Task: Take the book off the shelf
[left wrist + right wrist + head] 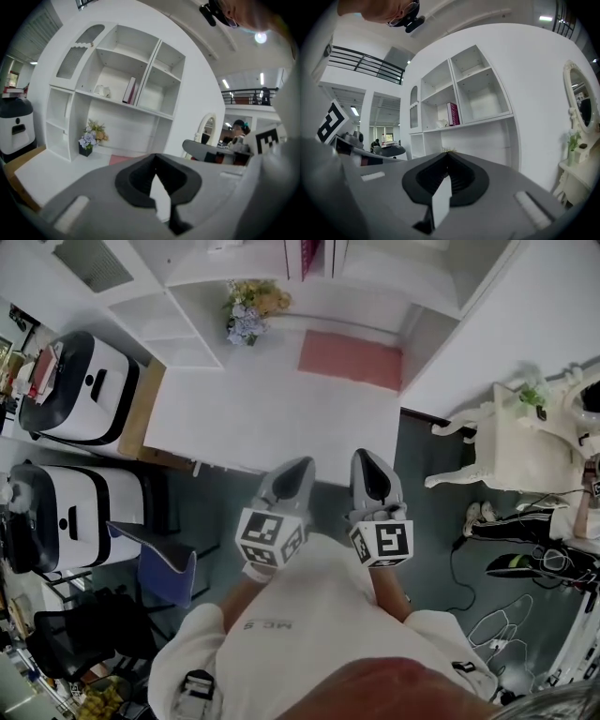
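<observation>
Big white shelf (149, 75) with many open boxes. Below it, a wide white surface (262, 418). On the surface, close to the shelf, a flat pink mat (352, 359). In front of the surface, left tool (294, 474) and right tool (368, 468), side by side, both pointing at the shelf and well apart from it. Jaws of the 2 tools pressed together, nothing between them. Bunch of flowers (90, 137) on the surface, left of the mat. Pink book (130, 90) standing in the middle box of the shelf, right beside that box's right wall, untouched.
</observation>
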A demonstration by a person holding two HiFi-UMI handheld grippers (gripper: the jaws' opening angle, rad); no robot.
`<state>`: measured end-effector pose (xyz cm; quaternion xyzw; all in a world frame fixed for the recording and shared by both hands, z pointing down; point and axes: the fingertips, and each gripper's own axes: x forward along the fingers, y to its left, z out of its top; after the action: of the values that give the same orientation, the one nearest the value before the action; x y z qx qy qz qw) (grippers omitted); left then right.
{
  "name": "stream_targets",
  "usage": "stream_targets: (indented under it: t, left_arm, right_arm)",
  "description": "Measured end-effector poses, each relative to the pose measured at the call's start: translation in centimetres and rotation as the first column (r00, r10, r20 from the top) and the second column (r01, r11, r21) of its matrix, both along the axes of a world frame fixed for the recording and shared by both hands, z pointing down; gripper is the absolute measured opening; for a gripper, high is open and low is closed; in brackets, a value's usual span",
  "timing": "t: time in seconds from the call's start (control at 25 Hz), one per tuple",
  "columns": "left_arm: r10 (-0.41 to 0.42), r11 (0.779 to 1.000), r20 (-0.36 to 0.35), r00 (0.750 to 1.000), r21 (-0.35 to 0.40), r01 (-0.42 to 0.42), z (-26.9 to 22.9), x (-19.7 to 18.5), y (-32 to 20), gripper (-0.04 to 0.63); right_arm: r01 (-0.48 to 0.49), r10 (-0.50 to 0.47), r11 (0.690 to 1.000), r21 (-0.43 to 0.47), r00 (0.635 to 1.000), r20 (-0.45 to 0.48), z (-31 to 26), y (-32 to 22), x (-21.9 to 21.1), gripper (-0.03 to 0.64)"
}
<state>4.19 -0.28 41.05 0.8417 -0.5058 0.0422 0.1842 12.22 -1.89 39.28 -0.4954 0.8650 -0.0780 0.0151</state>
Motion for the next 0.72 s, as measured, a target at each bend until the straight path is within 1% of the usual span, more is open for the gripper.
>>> stream_targets:
  t: [0.12, 0.36, 0.56, 0.64, 0.72]
  left_arm:
    - [0.023, 1.000, -0.001, 1.000, 0.014, -0.023, -0.7, -1.7, -4.2, 0.000]
    - [0.096, 0.995, -0.020, 0.995, 0.009, -0.096, -0.5, -4.0, -11.1, 0.000]
    - [0.164, 0.986, -0.015, 0.986, 0.024, -0.164, -0.5, -5.0, -14.7, 0.000]
    - [0.176, 0.984, -0.005, 0.984, 0.033, -0.176, -0.4, -5.8, -16.0, 0.000]
    - [0.181, 0.983, 0.009, 0.983, 0.024, -0.181, -0.1, -6.7, -17.2, 0.000]
  right_arm:
    - [-0.021, 0.021, 1.000, 0.009, 1.000, -0.002, -0.4, -4.1, -1.8, -0.003]
    - [-0.080, 0.080, 0.997, 0.015, 0.997, -0.005, -0.7, -10.5, -4.6, -0.003]
    - [-0.140, 0.141, 0.990, 0.034, 0.990, -0.022, -0.4, -13.9, -5.4, -0.003]
    - [-0.163, 0.164, 0.986, 0.032, 0.986, -0.019, -0.1, -15.0, -5.6, -0.003]
    - [-0.172, 0.172, 0.985, 0.034, 0.985, -0.017, -0.1, -15.7, -5.8, -0.002]
